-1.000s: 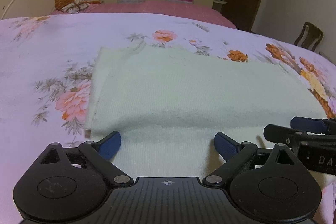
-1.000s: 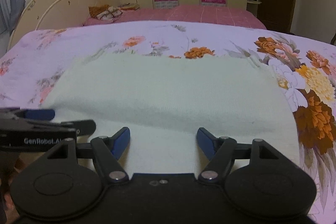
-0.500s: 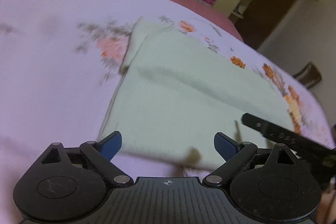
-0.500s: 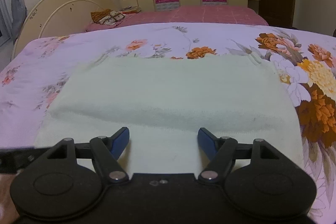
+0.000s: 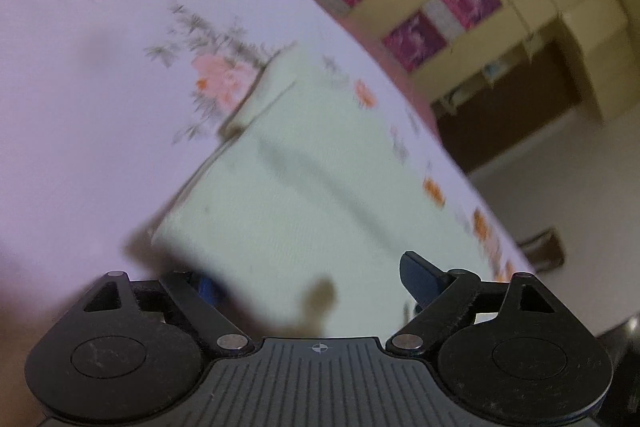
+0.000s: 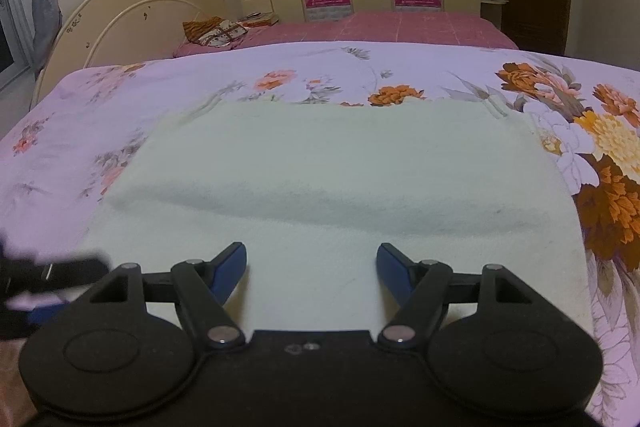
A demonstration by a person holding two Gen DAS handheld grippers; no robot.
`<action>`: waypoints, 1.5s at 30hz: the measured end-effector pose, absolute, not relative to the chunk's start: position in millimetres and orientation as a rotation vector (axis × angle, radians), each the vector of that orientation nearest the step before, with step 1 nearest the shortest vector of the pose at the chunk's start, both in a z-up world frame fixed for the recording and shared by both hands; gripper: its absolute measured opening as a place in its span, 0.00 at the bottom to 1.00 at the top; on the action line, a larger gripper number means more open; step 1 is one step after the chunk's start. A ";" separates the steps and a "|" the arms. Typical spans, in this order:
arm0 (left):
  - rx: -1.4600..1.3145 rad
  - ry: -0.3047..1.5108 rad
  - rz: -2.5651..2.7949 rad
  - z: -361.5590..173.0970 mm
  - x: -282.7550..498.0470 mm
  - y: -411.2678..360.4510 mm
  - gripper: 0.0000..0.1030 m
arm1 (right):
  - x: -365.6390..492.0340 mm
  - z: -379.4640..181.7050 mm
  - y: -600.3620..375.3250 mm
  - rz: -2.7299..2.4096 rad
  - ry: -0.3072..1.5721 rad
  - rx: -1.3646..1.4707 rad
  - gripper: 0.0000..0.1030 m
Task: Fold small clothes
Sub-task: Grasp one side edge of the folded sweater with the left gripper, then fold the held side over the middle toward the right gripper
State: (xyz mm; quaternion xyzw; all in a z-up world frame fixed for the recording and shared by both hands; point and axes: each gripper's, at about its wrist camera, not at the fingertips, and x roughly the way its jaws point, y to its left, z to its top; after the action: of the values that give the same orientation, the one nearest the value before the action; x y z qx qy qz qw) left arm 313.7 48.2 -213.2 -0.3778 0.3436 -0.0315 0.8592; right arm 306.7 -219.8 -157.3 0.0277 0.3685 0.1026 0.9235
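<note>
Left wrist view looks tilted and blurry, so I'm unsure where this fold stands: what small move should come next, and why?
Probably ease the left tool onto the near left corner of the pale green garment and close. Its jaws have just been closing a little, yet stand wide with cloth only partly between them. The right tool hovers open over the near edge.

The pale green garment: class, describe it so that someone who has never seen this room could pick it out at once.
Start at the bed with the floral lilac sheet. The pale green garment lies flat on it as a wide rectangle, just beyond the right gripper. It is the only plain, unpatterned cloth there, with a soft fold ridge running across it.
</note>
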 end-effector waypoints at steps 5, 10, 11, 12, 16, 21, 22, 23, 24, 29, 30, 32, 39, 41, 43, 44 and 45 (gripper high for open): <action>-0.872 0.600 -0.056 -228.3 341.9 47.0 0.78 | 312.1 -158.7 -217.2 0.207 0.736 0.051 0.69; -0.946 0.587 -0.019 -247.2 357.4 53.3 0.30 | 320.2 -153.7 -216.3 0.199 0.687 0.038 0.69; -0.951 0.588 -0.018 -248.9 358.9 53.7 0.27 | 322.8 -152.9 -215.6 0.198 0.681 0.029 0.69; -0.945 0.592 -0.016 -248.8 361.1 53.3 0.22 | 325.6 -152.4 -214.6 0.192 0.676 0.016 0.69; -0.920 0.596 -0.019 -242.3 369.0 51.4 0.11 | 336.6 -152.5 -213.2 0.167 0.658 0.001 0.69; -0.792 0.516 -0.100 -209.3 379.7 36.7 0.09 | 340.2 -175.7 -200.1 0.128 0.669 -0.172 0.71; -0.748 0.500 -0.129 -200.4 384.3 29.8 0.09 | 338.3 -177.4 -198.8 0.125 0.658 -0.182 0.71; -0.710 0.491 -0.152 -193.1 387.4 24.4 0.09 | 337.8 -178.2 -199.1 0.125 0.652 -0.182 0.71; -0.666 0.480 -0.188 -185.2 393.3 15.2 0.09 | 338.0 -178.2 -199.4 0.125 0.652 -0.179 0.71; -0.457 0.474 -0.406 -155.5 413.9 -46.3 0.09 | 335.6 -165.0 -214.9 0.142 0.651 -0.101 0.63; -0.429 0.488 -0.441 -153.8 415.9 -57.4 0.09 | 331.3 -159.0 -226.9 0.123 0.642 -0.052 0.63; -0.384 0.528 -0.506 -155.2 422.0 -80.7 0.09 | 321.5 -150.2 -252.3 0.082 0.635 0.010 0.63; -0.215 0.694 -0.626 -180.2 423.2 -141.4 0.10 | 279.7 -136.6 -343.8 -0.032 0.648 0.235 0.64; -0.205 0.692 -0.613 -176.4 421.5 -139.7 0.10 | 273.4 -133.9 -356.6 -0.041 0.638 0.289 0.64; -0.197 0.693 -0.600 -168.8 415.5 -132.1 0.35 | 272.8 -130.9 -363.7 -0.017 0.626 0.340 0.66; -0.194 0.703 -0.601 -164.2 407.7 -130.1 0.52 | 275.3 -129.4 -365.0 0.003 0.628 0.364 0.69; -0.193 0.701 -0.597 -160.1 401.2 -128.7 0.81 | 277.7 -128.6 -365.0 0.028 0.629 0.386 0.70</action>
State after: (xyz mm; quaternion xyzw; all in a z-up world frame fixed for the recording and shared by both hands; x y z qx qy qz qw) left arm 401.2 -128.7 -160.1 -0.0928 0.3379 -0.2875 0.8914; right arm 277.7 -365.0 -128.6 0.1886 0.3074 0.0137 0.9326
